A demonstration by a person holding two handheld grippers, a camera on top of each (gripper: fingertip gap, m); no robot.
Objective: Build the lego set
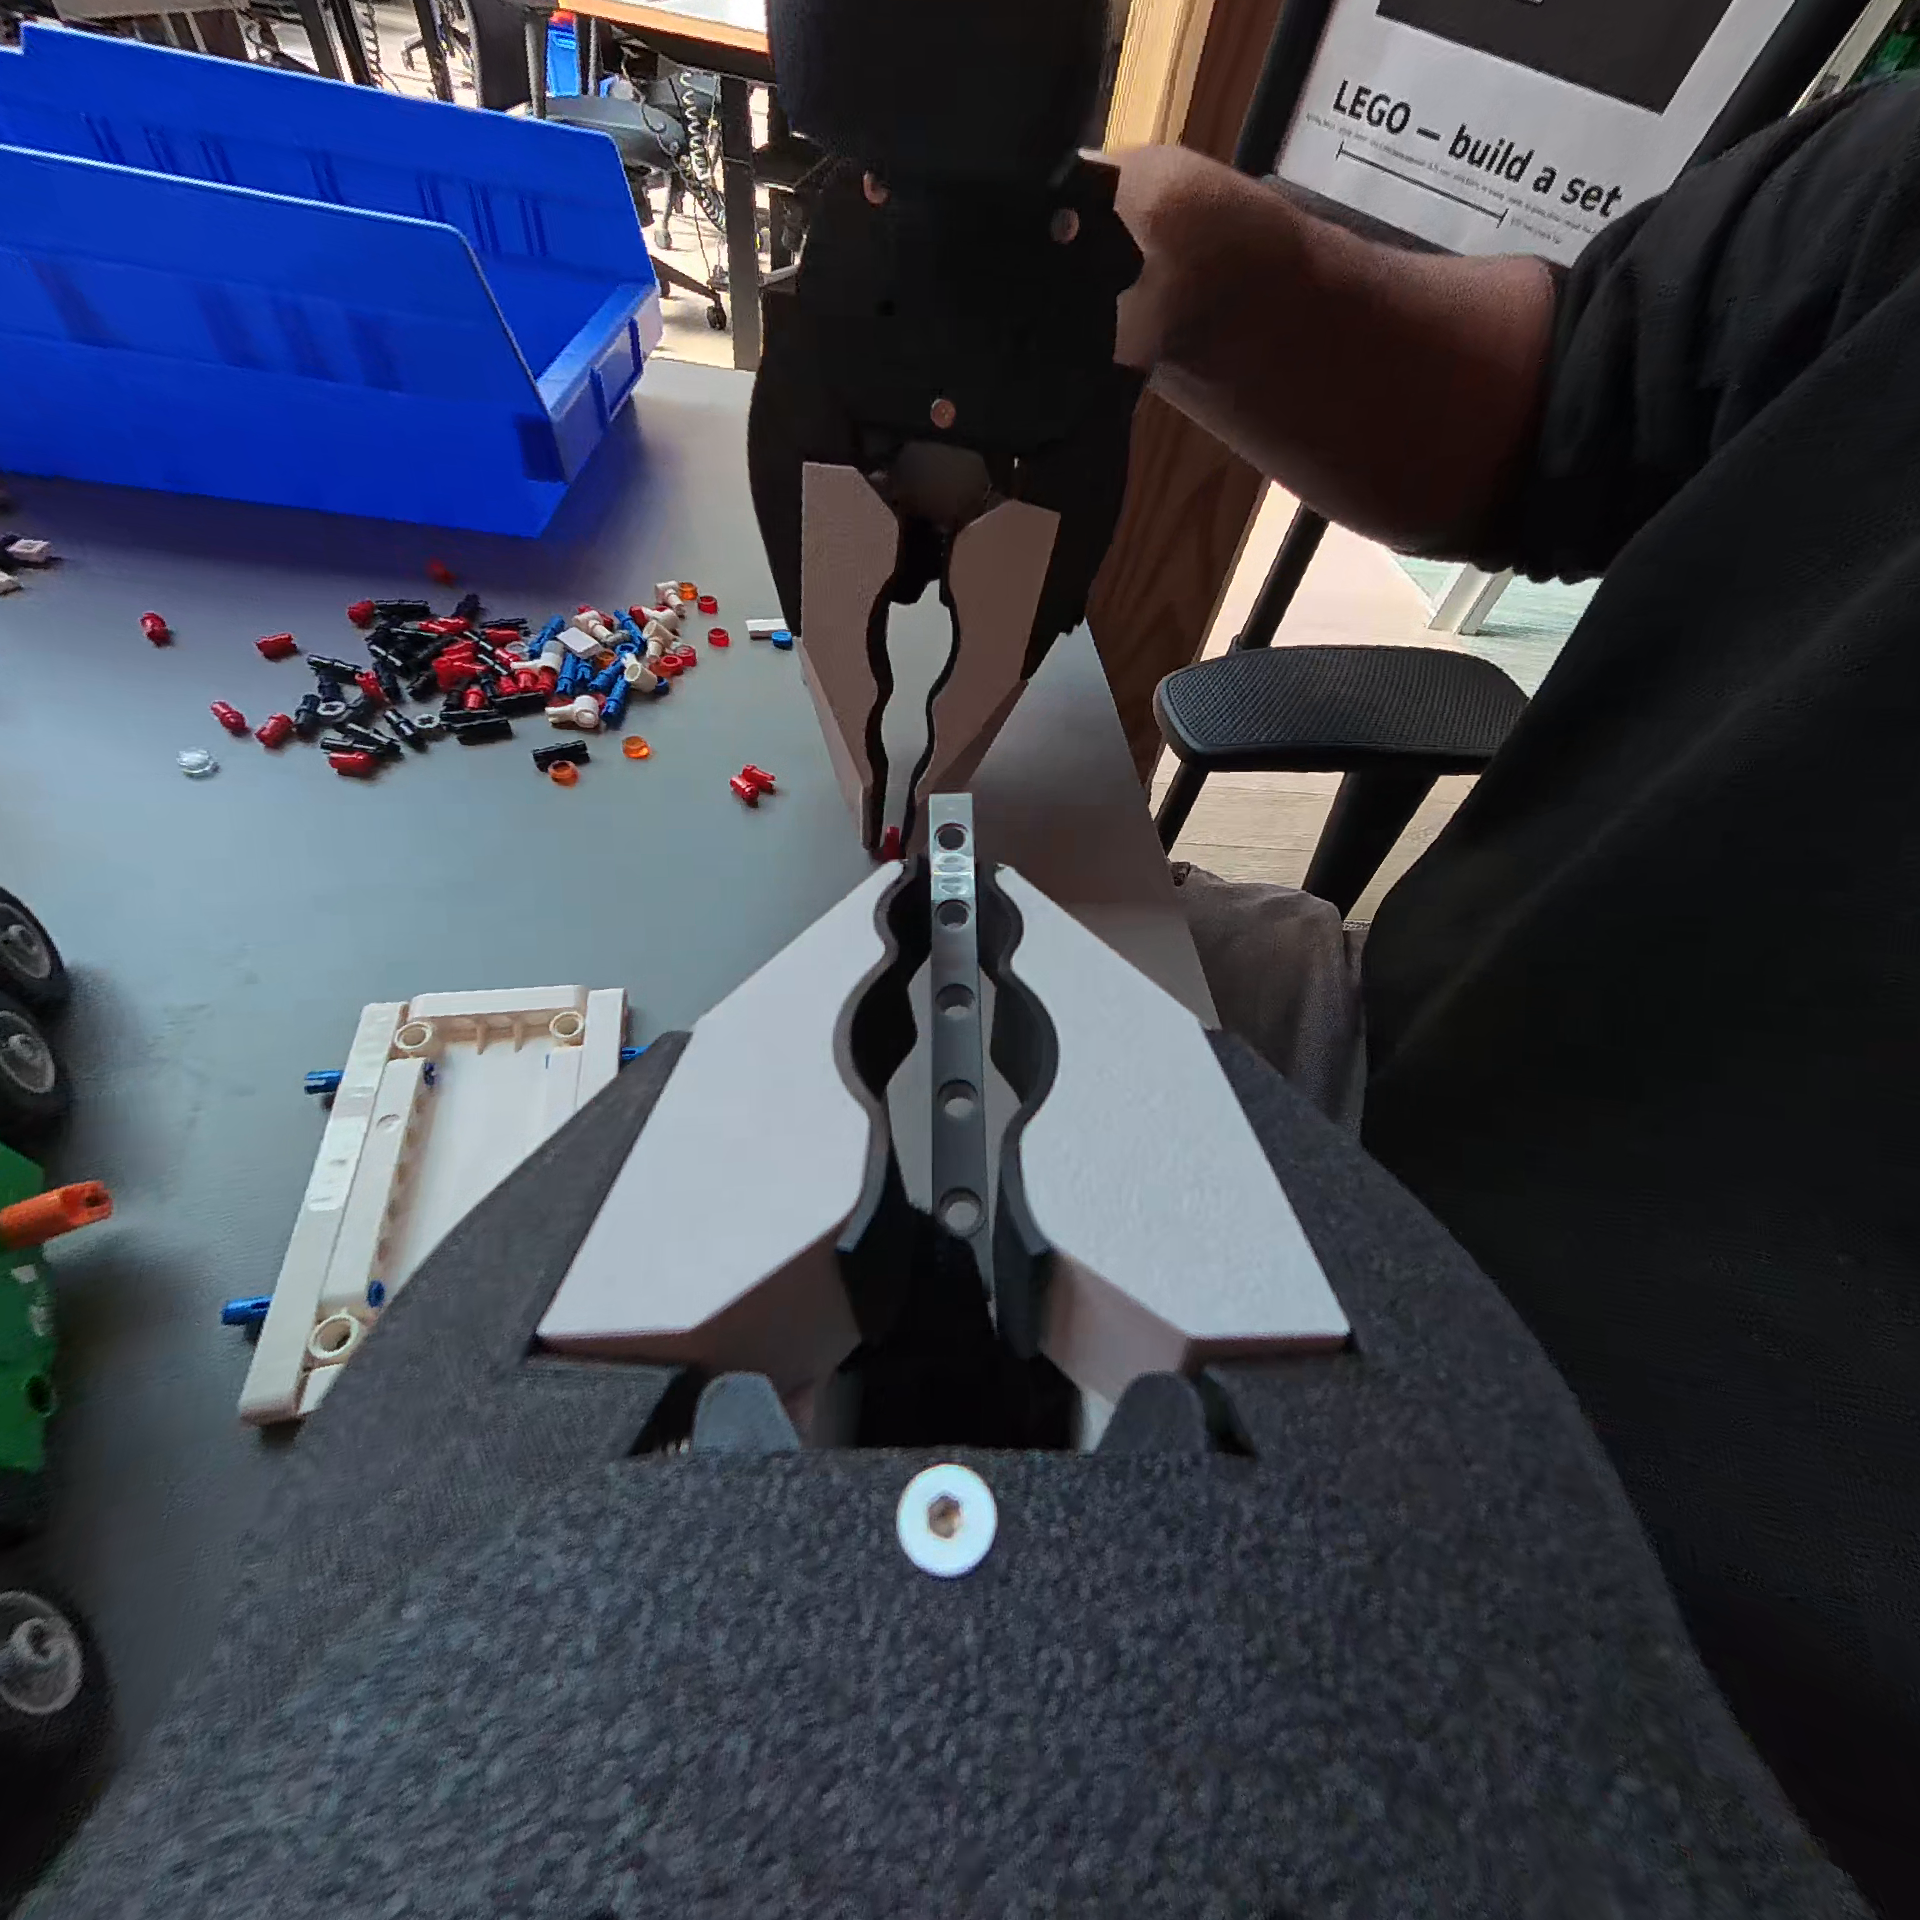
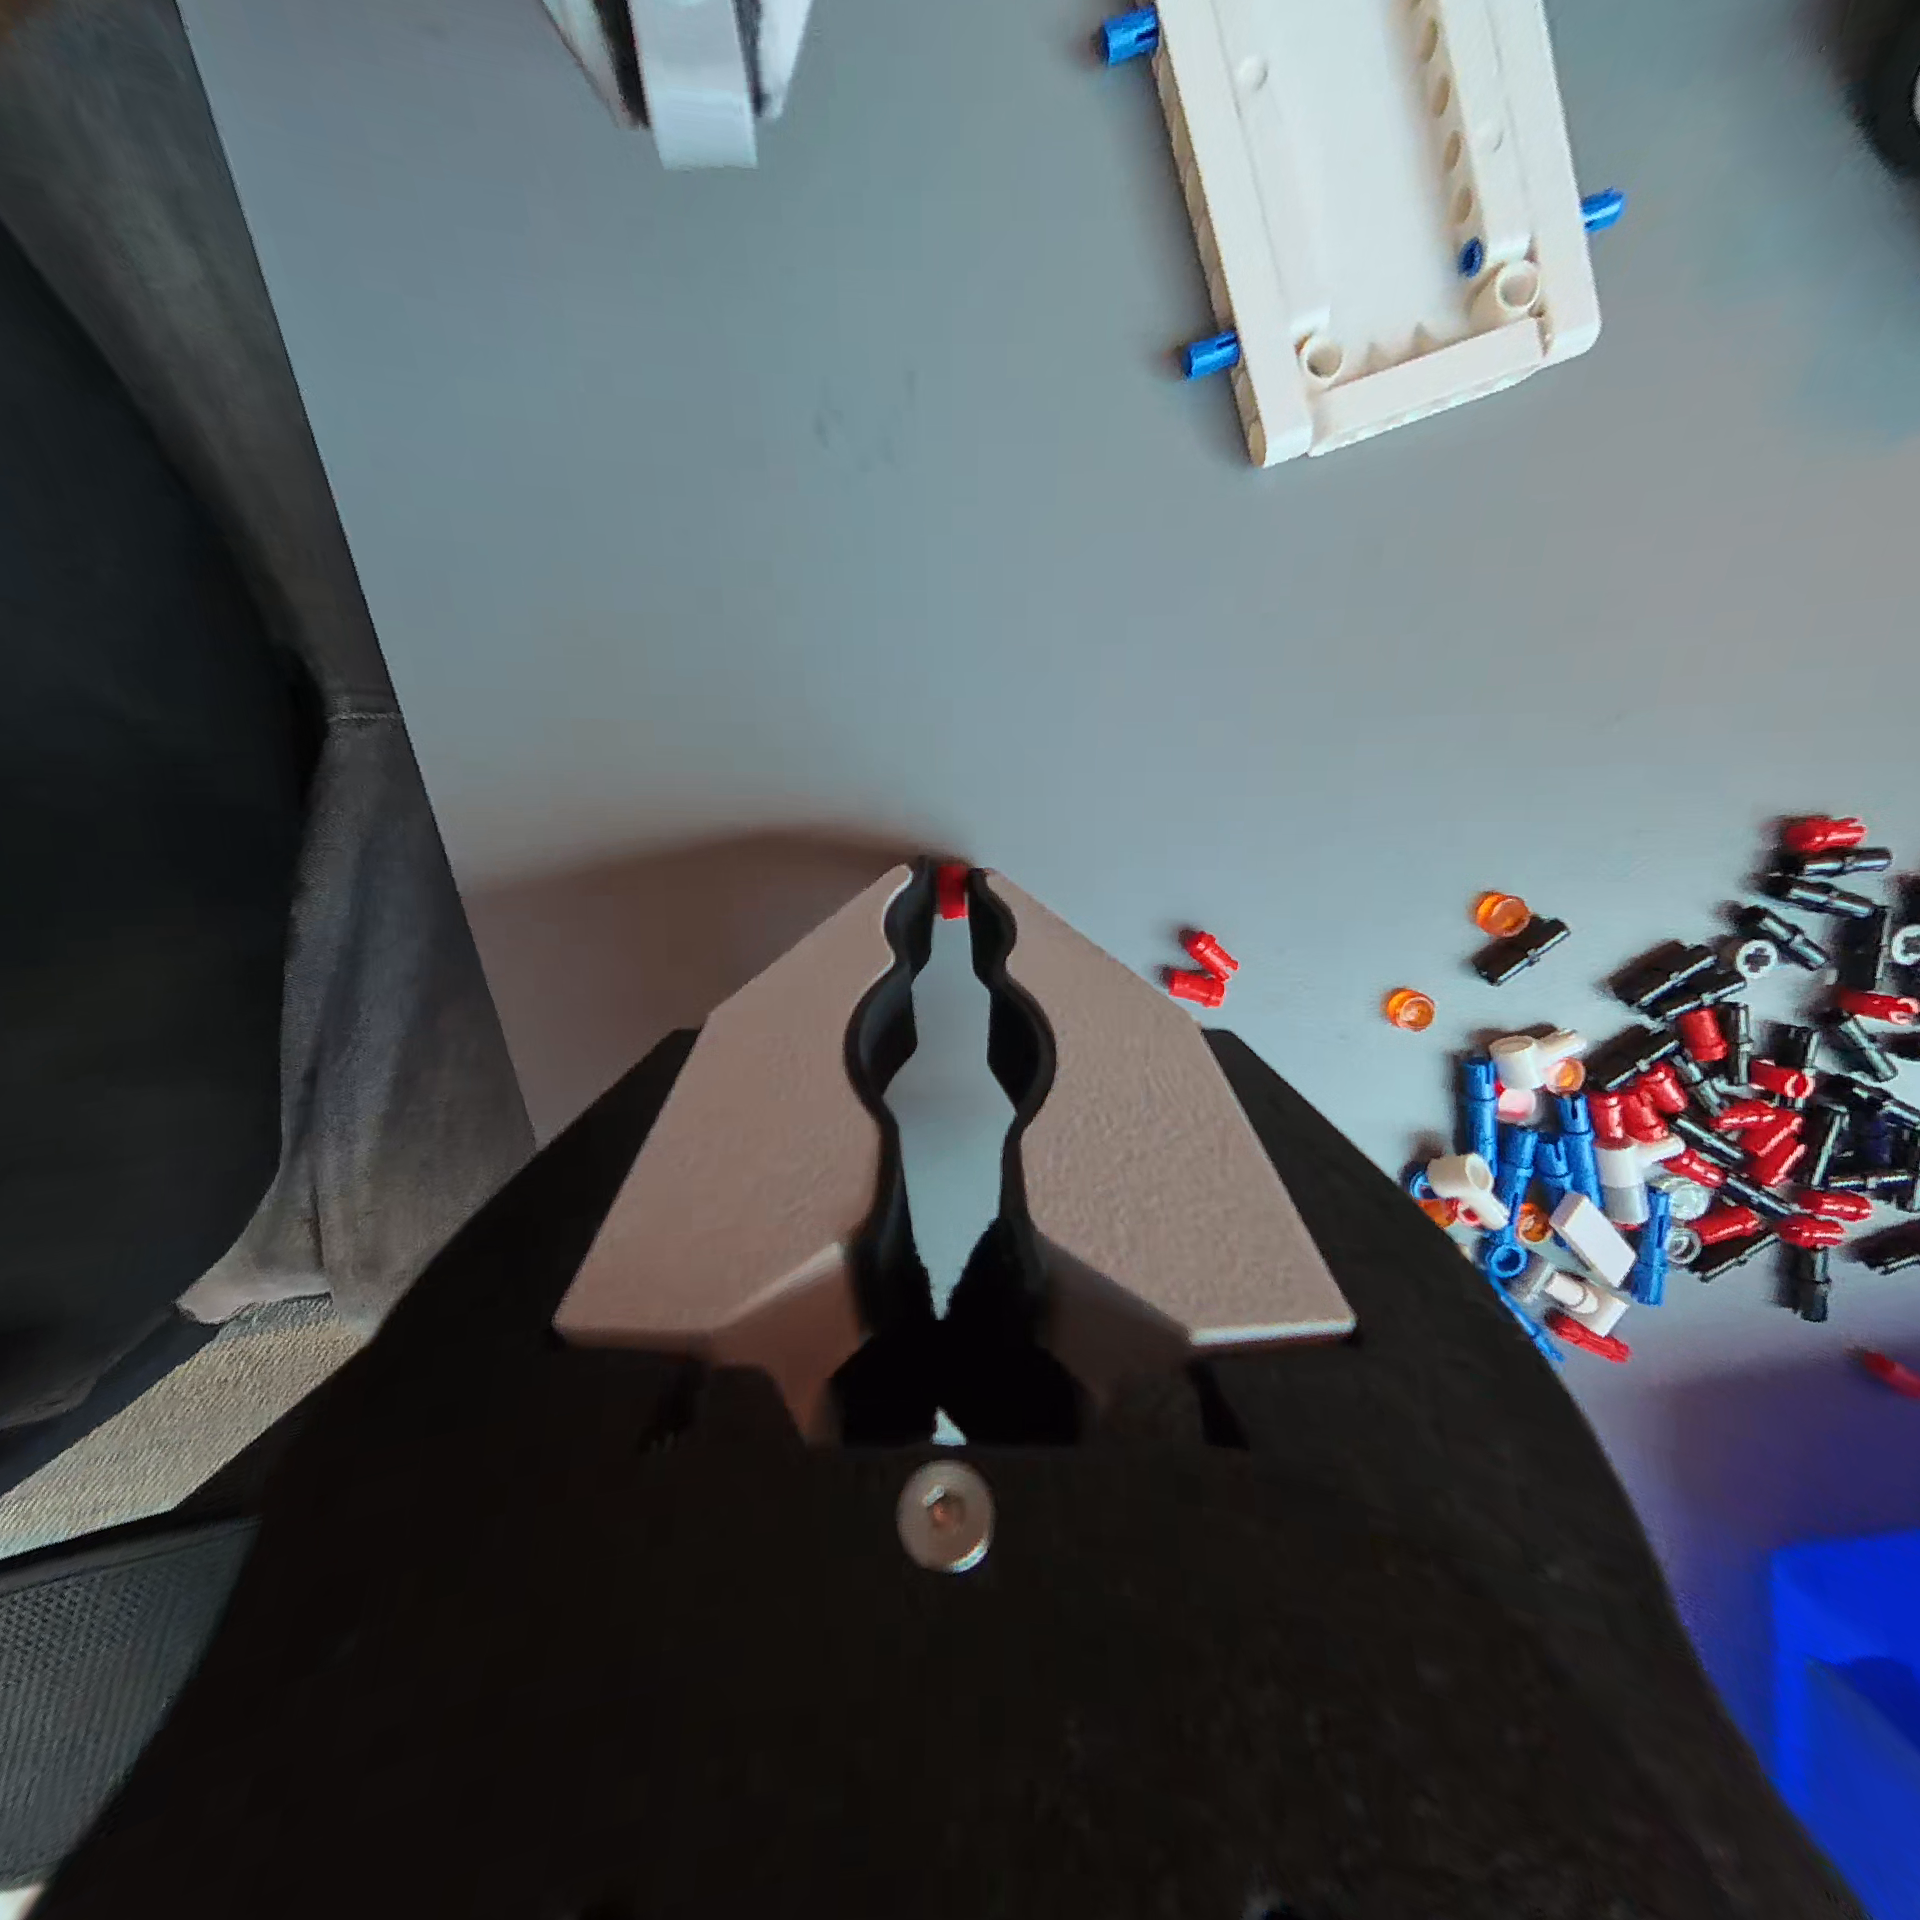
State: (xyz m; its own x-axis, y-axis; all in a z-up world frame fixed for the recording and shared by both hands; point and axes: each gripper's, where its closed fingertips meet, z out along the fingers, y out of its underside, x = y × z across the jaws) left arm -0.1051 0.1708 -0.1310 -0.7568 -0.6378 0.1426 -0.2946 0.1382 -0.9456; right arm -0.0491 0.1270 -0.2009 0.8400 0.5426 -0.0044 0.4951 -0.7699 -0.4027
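Note:
My left gripper [image 1: 951, 868] is shut on a long grey beam with holes [image 1: 956, 997], held lengthwise between the fingers with its end sticking out past the tips. My right gripper [image 2: 948, 878] is shut on a small red pin [image 2: 950, 891] at its tips. In the left wrist view the right gripper [image 1: 896, 831] points down from above, its red pin [image 1: 889, 844] just left of the beam's far end. A white panel assembly with blue pins [image 1: 436, 1174] lies on the grey table; it also shows in the right wrist view [image 2: 1371, 229].
A pile of red, black, blue and white small parts [image 1: 499, 675] lies on the table, also seen in the right wrist view [image 2: 1704, 1122]. Blue bins [image 1: 312, 312] stand at the back left. A green wheeled model [image 1: 21, 1299] sits at the left edge. A person's arm [image 1: 1403, 364] and a chair [image 1: 1340, 717] are at right. There is about 10 centimetres between the tips of the two grippers. It is some 15 centimetres from my left tips to the green wheeled model [image 1: 21, 1299].

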